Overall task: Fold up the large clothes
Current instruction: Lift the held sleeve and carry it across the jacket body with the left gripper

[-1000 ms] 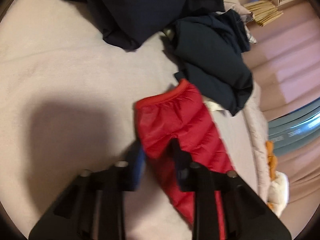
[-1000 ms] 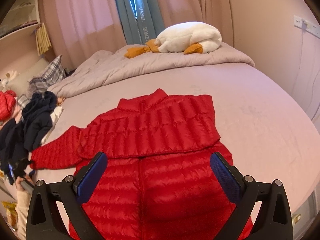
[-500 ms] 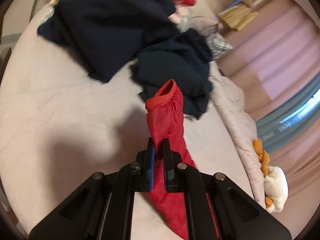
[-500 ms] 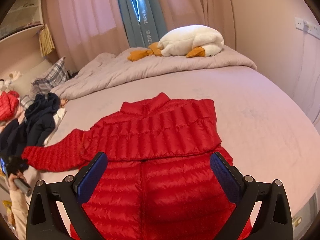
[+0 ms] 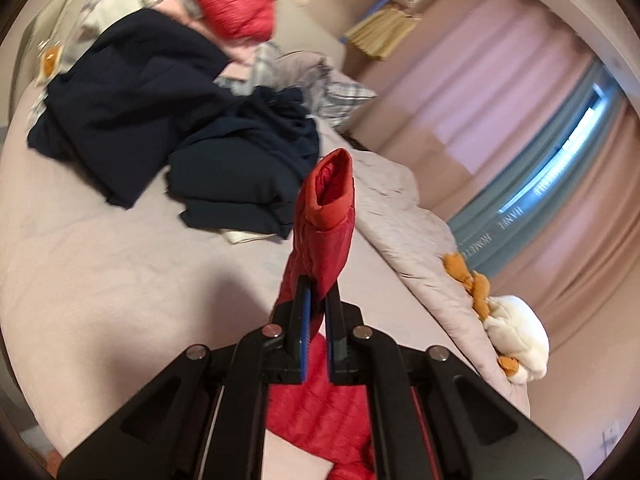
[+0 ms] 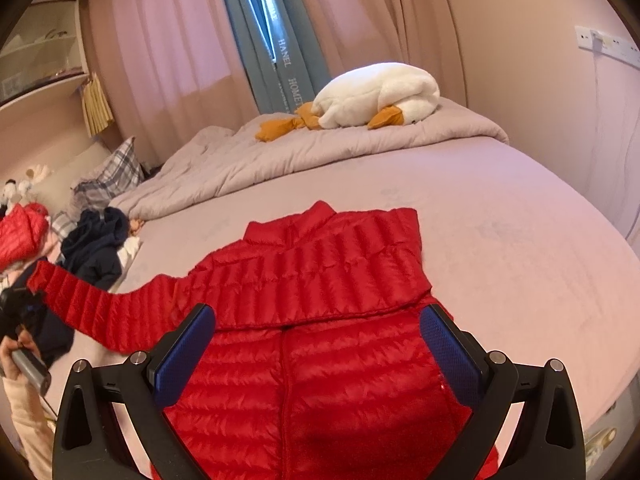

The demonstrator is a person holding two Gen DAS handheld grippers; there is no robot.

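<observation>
A: Currently, where does the red down jacket (image 6: 320, 320) lie?

B: It lies flat on the bed (image 6: 500, 220) near the front edge, collar toward the rolled duvet (image 6: 280, 152). One sleeve is already folded across the chest; the other sleeve (image 5: 326, 216) is raised off the sheet toward the left edge, beside the dark clothes pile (image 5: 160, 100).

A: What could go wrong?

B: The shell looks slick. If the pinch sits too near the cuff, the sleeve may slip out mid-swing. Pulling too far could drag the body and undo the folded part.

A: Gripper states?

B: The left gripper (image 5: 316, 316) is clamped tight on the sleeve just below the cuff, pads pressing the fabric. The right gripper (image 6: 320, 352) stands wide apart above the jacket's lower front, holding nothing; contact cannot be confirmed.
</observation>
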